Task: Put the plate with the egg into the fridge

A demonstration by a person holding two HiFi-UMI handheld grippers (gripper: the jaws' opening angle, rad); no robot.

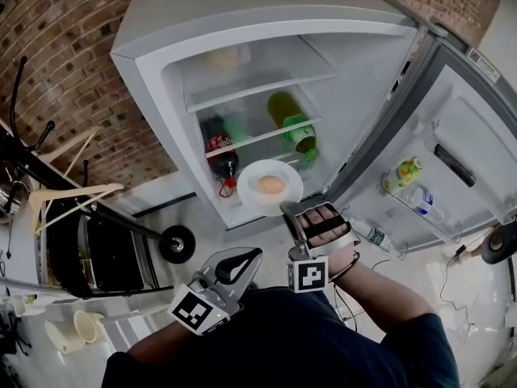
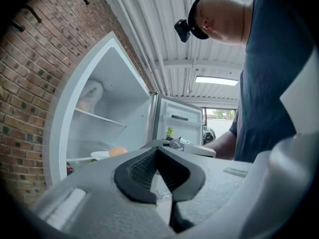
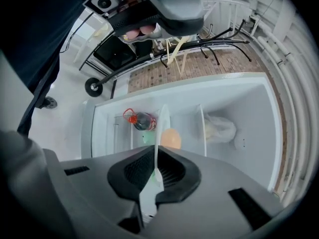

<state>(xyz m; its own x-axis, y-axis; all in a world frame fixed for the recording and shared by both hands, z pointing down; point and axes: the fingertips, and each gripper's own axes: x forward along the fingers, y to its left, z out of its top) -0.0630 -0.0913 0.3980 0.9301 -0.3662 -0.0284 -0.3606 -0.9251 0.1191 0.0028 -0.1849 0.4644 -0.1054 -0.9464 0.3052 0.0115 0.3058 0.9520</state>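
— Closest in, from the head view: saw a dark shirt (image 1: 266,346) across the bottom, then the marker cube (image 1: 194,309) of the left tongs (image 1: 252,255). Anything in them?

— Nothing. Checked the left gripper view: found the pads (image 2: 142,171) pressed together and empty, pointed toward the open fridge (image 1: 161,31).

— And the right tongs (image 1: 287,209)?

— Clamped on the near rim of the white plate (image 1: 252,176), with the egg (image 1: 271,184) at its middle. Held it level, low at the mouth of the fridge. Couldn't tell from above whether past the front edge.

— Got more from the right gripper view?

— Saw the plate edge-on there, rim pinched between the black pads, egg to one side of it. Also caught a white bag (image 3: 219,128) high up inside, washed out in the head view.

— Noticed a dark cola bottle (image 1: 218,153) and a green bottle (image 1: 297,132) inside, behind the plate.

— Got the door (image 1: 477,136) swung wide to the right only from the head view, with a yellow-green bottle (image 1: 404,170) and a clear bottle (image 1: 418,200) in its rack. Got the ceiling pipes (image 2: 149,34) and a lit panel (image 2: 217,80) only from the left gripper view.

— Spotted a brick wall (image 1: 56,55) left of the fridge and a black wheeled cart (image 1: 105,257) beside it, in both the head view and the right gripper view.
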